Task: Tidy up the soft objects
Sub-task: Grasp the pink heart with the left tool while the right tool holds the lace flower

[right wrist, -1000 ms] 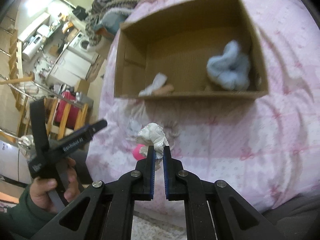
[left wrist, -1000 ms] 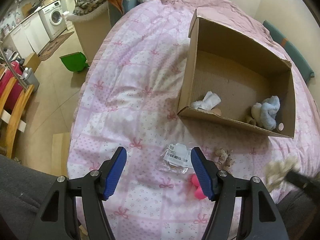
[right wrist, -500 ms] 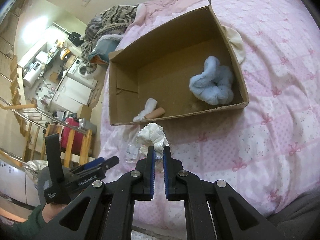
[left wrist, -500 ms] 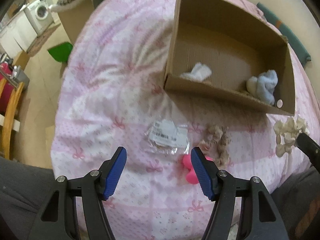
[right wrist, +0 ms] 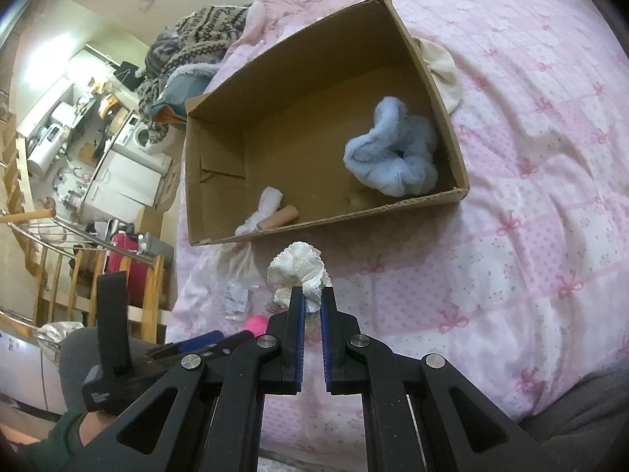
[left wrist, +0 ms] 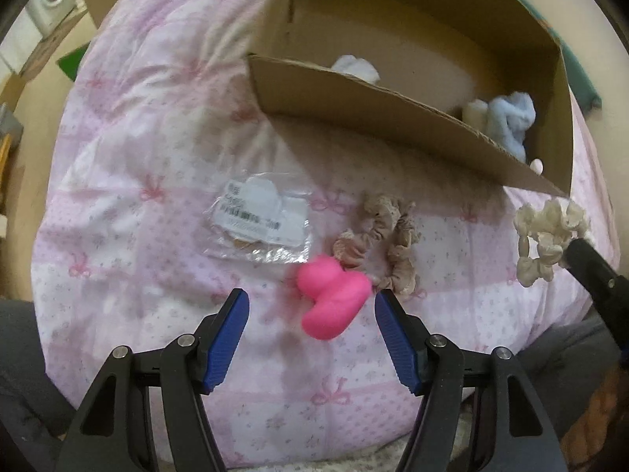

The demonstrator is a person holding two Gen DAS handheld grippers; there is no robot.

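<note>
My left gripper (left wrist: 310, 305) is open, its fingers on either side of a pink soft toy (left wrist: 332, 301) that lies on the pink bedspread (left wrist: 137, 204). A beige scrunchie (left wrist: 381, 244) lies just beyond the toy. My right gripper (right wrist: 312, 293) is shut on a white lace scrunchie (right wrist: 298, 271) and holds it above the bed in front of the cardboard box (right wrist: 416, 200); the scrunchie also shows in the left wrist view (left wrist: 548, 232). In the box lie a light blue fluffy item (right wrist: 393, 157), a white cloth (right wrist: 263, 208) and a tan roll (right wrist: 281, 216).
A clear plastic packet (left wrist: 259, 220) with a label lies on the bed left of the pink toy. A cream cloth (right wrist: 444, 70) lies behind the box. A patterned blanket (right wrist: 188, 35) is piled at the head. The bed's edge drops to the floor on the left.
My left gripper has moved down and forward so the pink toy now sits between its open fingers. My right gripper still holds the white scrunchie and has shifted slightly toward the box.
</note>
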